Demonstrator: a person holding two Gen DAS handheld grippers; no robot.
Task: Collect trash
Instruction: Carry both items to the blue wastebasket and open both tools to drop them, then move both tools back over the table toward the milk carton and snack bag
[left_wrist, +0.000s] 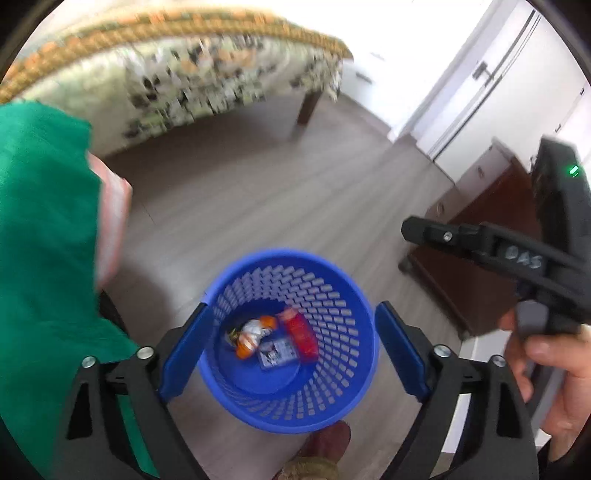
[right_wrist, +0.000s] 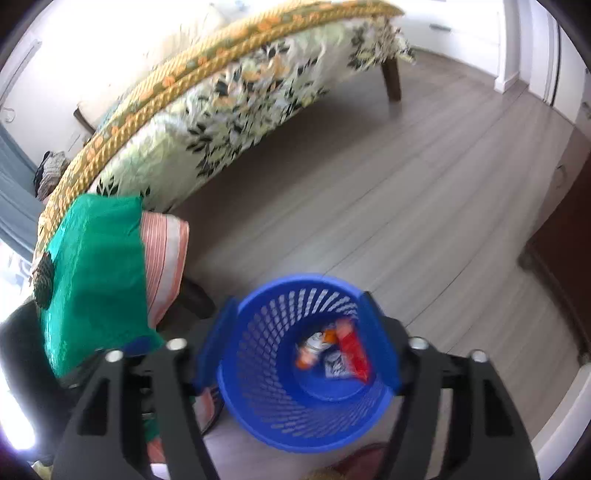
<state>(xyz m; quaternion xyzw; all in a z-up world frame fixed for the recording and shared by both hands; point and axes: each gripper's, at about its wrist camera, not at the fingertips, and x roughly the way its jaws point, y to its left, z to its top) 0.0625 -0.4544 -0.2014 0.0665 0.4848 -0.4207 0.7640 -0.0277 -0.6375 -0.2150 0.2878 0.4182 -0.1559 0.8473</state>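
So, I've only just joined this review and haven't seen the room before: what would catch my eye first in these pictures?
The bright blue mesh wastebasket on the grey wood floor, straight below both open grippers, with a red wrapper and other crumpled packets in its bottom. Next, the green cloth draped at the left, and behind it the bed with its leaf-patterned cover along the back.

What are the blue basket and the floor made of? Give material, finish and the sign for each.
Blue basket: most likely moulded plastic, slightly glossy; one uniform blue, with regular rows of slots through the wall and a solid base.
Floor: grey-brown planks with long straight seams and a faint grain, matte; wood or wood-look laminate, the pictures cannot tell which.
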